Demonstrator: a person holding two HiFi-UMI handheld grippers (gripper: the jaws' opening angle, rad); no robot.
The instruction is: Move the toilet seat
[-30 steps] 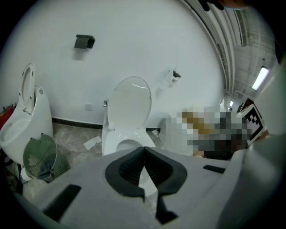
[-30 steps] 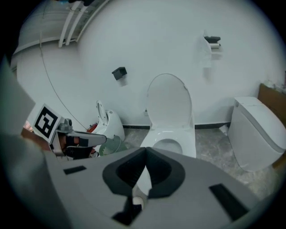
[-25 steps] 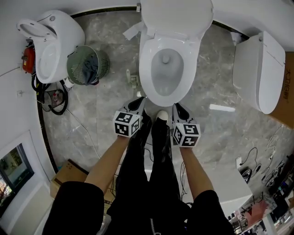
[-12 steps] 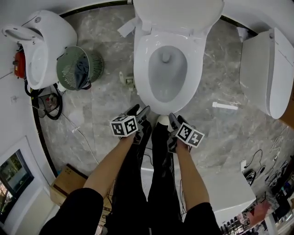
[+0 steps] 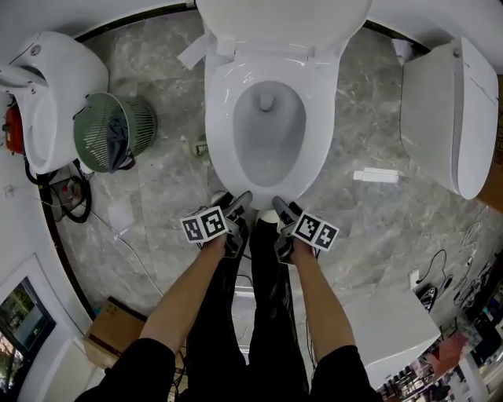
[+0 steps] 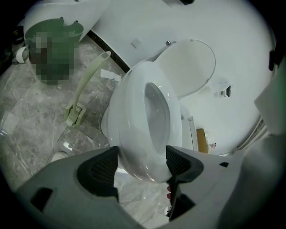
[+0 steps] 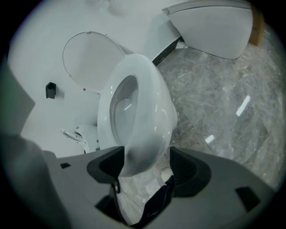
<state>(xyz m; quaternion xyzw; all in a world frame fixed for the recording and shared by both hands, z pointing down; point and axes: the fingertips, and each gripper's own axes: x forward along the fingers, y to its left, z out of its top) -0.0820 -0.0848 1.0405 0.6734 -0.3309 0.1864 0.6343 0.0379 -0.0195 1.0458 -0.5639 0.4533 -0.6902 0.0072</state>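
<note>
- The toilet seat (image 5: 222,102) appears to lie flat on the rim of the white toilet bowl (image 5: 267,129). It is at the centre of the head view, directly ahead of the person.
- The toilet lid (image 5: 283,20) stands raised behind the bowl, against the wall.
- The left gripper (image 5: 238,201) is just short of the front edge of the toilet seat, to the left of centre. Its jaws are opening and stand wide apart. The left gripper view shows the front of the seat (image 6: 129,103) framed between the pads without contact.
- The right gripper (image 5: 284,207) is just short of the same edge, to the right of centre. Its jaws are also opening and stand wide. The right gripper view shows the seat front (image 7: 152,103) between the pads, not gripped.
- A green wastebasket (image 5: 110,132) stands on the grey marble floor (image 5: 369,228), left of the bowl.
- A separate white toilet (image 5: 440,110) stands at the right.
</note>
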